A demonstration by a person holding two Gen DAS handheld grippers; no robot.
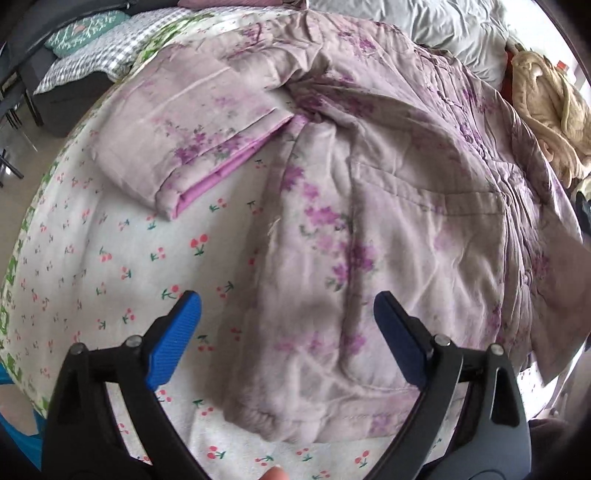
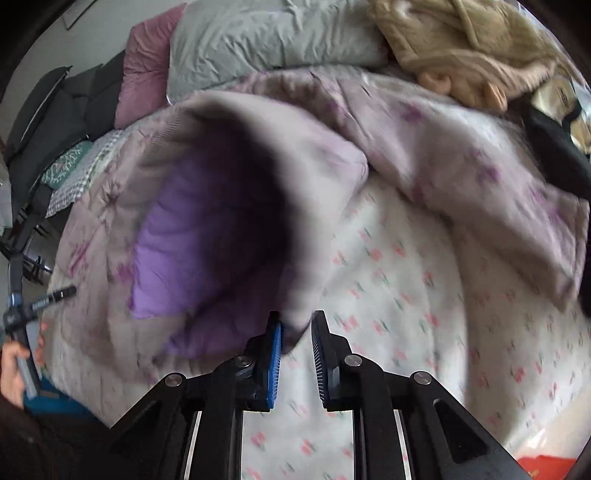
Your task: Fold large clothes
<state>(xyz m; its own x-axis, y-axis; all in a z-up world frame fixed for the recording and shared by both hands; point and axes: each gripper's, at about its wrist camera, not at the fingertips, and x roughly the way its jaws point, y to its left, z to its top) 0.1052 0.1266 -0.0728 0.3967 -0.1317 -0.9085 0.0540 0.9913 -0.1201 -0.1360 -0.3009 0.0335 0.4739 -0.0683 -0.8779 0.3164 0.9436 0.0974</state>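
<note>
A large lilac floral quilted jacket (image 1: 369,229) lies spread on a bed with a cherry-print sheet (image 1: 110,258). Its left sleeve (image 1: 184,147) lies out flat, showing purple lining at the cuff. My left gripper (image 1: 288,325) is open, hovering over the jacket's lower hem. In the right wrist view my right gripper (image 2: 295,332) is nearly closed on the edge of a sleeve cuff (image 2: 295,325), lifting it so the purple lining (image 2: 192,240) faces the camera. The jacket body (image 2: 461,158) lies behind, blurred.
A grey duvet (image 2: 266,37), a mauve pillow (image 2: 144,62) and a beige fuzzy garment (image 2: 461,40) lie at the head of the bed. A checked sheet and teal cushion (image 1: 81,33) sit far left. The other handle and hand (image 2: 18,332) show left.
</note>
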